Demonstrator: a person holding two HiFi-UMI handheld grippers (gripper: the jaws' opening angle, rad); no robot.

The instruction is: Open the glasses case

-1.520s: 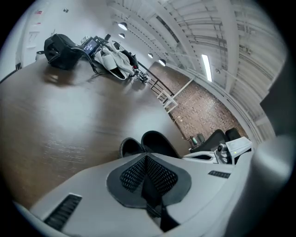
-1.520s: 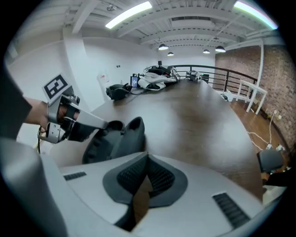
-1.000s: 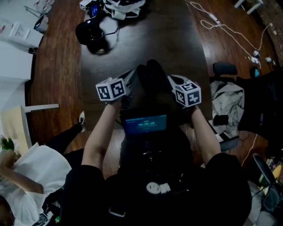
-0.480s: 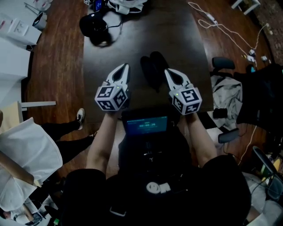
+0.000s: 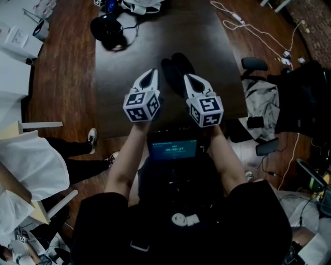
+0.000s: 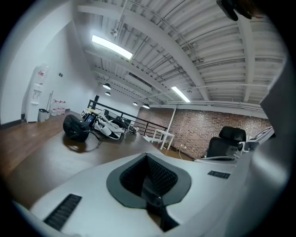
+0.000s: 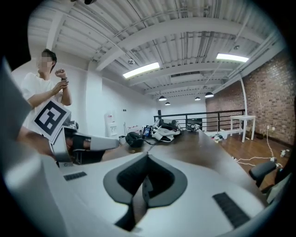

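A black glasses case (image 5: 175, 71) lies on the dark table (image 5: 124, 77) in the head view, showing as two dark oval halves side by side. My left gripper (image 5: 152, 73) hovers just left of it and my right gripper (image 5: 187, 78) just right of it. Both point away from me and neither touches the case. In the left gripper view the left gripper (image 6: 149, 180) is shut with nothing between its pads. The right gripper (image 7: 145, 178) is likewise shut and empty. The case is hidden below the jaws in both gripper views.
A black headset with cable (image 5: 106, 28) and white gear (image 5: 140, 5) lie at the table's far end. An office chair with a grey jacket (image 5: 264, 106) stands right of the table, with cables (image 5: 258, 31) on the floor. A person in white (image 5: 31, 165) is at the left.
Both grippers have lifted off the case's sides, risen and drawn closer together. The case stays on the table. The head view has shifted slightly.
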